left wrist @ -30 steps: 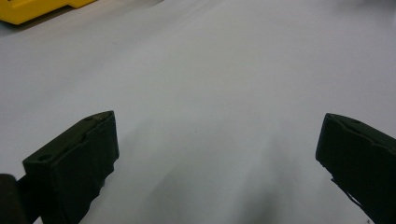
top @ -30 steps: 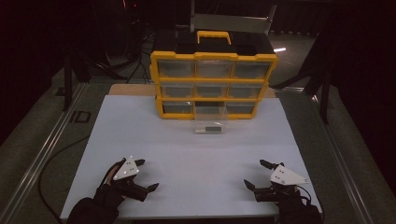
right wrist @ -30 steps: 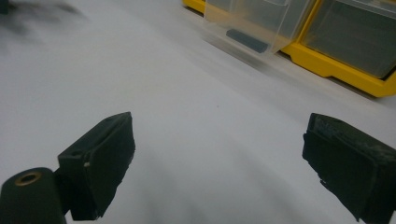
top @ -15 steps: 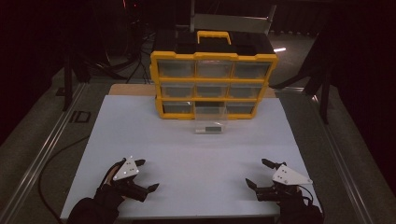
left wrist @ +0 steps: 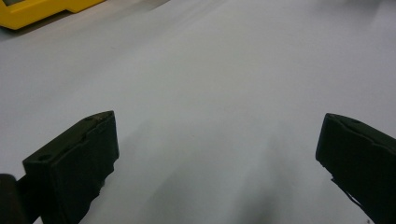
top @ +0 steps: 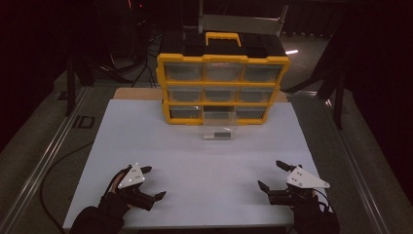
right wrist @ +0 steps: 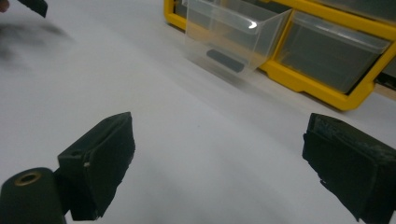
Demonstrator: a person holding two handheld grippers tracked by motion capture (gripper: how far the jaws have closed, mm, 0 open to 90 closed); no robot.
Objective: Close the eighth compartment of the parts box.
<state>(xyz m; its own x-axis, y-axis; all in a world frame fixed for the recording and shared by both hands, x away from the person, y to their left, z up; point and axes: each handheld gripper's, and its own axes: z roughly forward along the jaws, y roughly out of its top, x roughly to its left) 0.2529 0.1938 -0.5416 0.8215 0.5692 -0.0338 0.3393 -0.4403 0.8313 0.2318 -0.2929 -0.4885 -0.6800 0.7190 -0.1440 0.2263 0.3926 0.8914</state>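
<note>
Both claws low at the near edge of the white table point(top: 195, 161), well short of the yellow organizer point(top: 223, 87). My left gripper point(top: 153, 184) sits near-left of it, jaws spread wide, nothing between them but bare table. My right gripper point(top: 271, 176) sits near-right, jaws likewise wide apart and empty.

Between claws and organizer: open white surface, nothing in the way on either line.

Farther on, the clear drawer point(top: 218, 127) is pulled out of the organizer's bottom row, middle slot, jutting toward me onto the table. A small dark piece point(top: 223, 133) lies in it; what it is, I cannot tell. In the right gripper view the drawer point(right wrist: 233, 39) stands ahead, tilted by my camera angle, the dark piece point(right wrist: 225, 60) visible through its wall.

Organizer itself: three rows of three drawers, the others closed, black top with a yellow handle point(top: 222, 38).

Beyond it: dark floor, cables, a metal frame point(top: 241, 22).
</note>
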